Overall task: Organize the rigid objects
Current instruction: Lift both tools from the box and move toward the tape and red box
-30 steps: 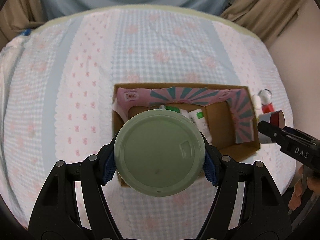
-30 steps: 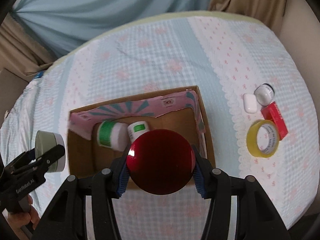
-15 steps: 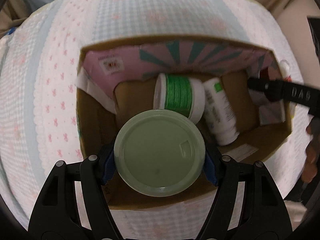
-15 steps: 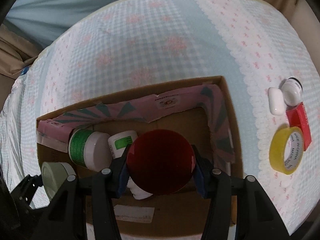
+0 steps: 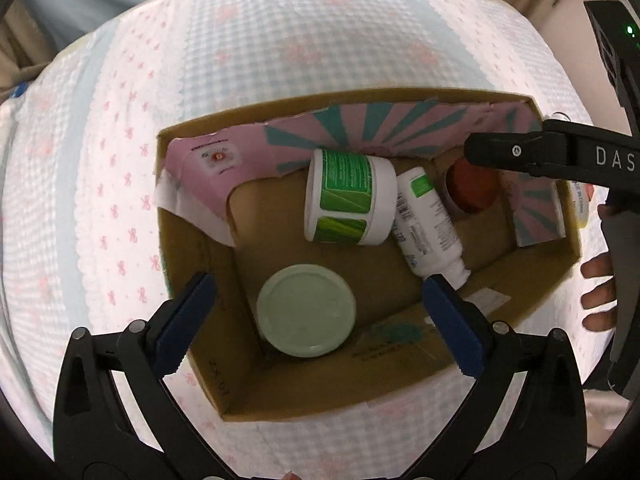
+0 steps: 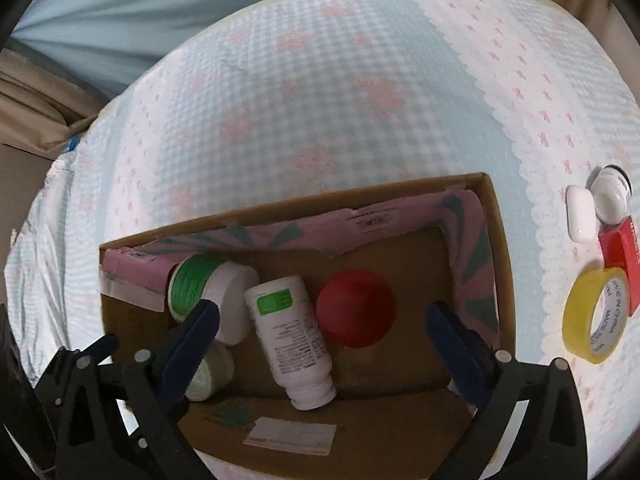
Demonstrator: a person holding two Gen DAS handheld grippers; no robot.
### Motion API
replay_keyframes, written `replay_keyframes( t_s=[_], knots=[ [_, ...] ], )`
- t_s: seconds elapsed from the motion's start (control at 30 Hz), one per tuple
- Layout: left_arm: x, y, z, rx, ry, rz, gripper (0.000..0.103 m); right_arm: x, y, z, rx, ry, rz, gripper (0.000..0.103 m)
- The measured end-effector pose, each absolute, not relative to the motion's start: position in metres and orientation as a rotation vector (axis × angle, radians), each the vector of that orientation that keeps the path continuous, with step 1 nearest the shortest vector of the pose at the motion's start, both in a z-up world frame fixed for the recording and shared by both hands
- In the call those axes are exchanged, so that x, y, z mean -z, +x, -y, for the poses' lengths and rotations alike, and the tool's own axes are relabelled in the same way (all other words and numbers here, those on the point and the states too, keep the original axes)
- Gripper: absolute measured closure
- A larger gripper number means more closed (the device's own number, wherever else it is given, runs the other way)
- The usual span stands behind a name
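Observation:
A cardboard box (image 5: 400,384) with pink patterned flaps lies on the checked cloth. On its floor stand a pale green-lidded jar (image 5: 306,310) and a red-lidded jar (image 6: 356,308). My left gripper (image 5: 316,292) hangs over the green-lidded jar, its jaws opening wide, pads clear of the lid. My right gripper (image 6: 322,314) is above the red jar the same way, jaws opening, nothing pressed between them. A green-labelled white tub (image 5: 346,200) and a white bottle (image 5: 428,224) lie on their sides between the two jars.
Right of the box (image 6: 288,200) on the cloth are a yellow tape roll (image 6: 596,316), a red carton (image 6: 624,248), a white earbud case (image 6: 580,214) and a small white jar (image 6: 610,194). Curtains hang beyond the far edge. A person's fingers (image 5: 596,284) show at right.
Both grippers came down over the box, then spread their jaws. The green-lidded jar and the red-lidded jar left the pads and now sit on the box floor.

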State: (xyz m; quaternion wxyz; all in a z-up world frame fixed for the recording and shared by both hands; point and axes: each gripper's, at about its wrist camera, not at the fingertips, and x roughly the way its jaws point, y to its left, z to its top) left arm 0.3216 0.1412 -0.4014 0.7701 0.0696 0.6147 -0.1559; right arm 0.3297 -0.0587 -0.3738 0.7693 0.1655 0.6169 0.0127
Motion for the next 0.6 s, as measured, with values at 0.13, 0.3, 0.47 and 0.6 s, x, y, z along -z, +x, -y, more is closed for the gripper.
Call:
replay_keyframes(
  t_s=[0.13, 0.3, 0.47, 0.6],
  knots=[
    [0.395, 0.318, -0.142, 0.336, 0.131, -1.333, 0.0, 0.365, 0.324, 0.058, -0.022, 0.351, -1.331, 0.0],
    [0.377, 0.31, -0.142, 0.332, 0.126, -1.306, 0.0, 0.351, 0.315, 0.055, -0.026, 0.351, -1.312, 0.0],
    [0.347, 0.297, -0.15, 0.328, 0.123, -1.257, 0.0, 0.318, 0.301, 0.052, -0.022, 0.336, -1.268, 0.0],
    [0.312, 0.281, -0.154, 0.329, 0.11, -1.211, 0.0, 0.286, 0.286, 0.047, -0.015, 0.309, -1.239, 0.0]
  ],
)
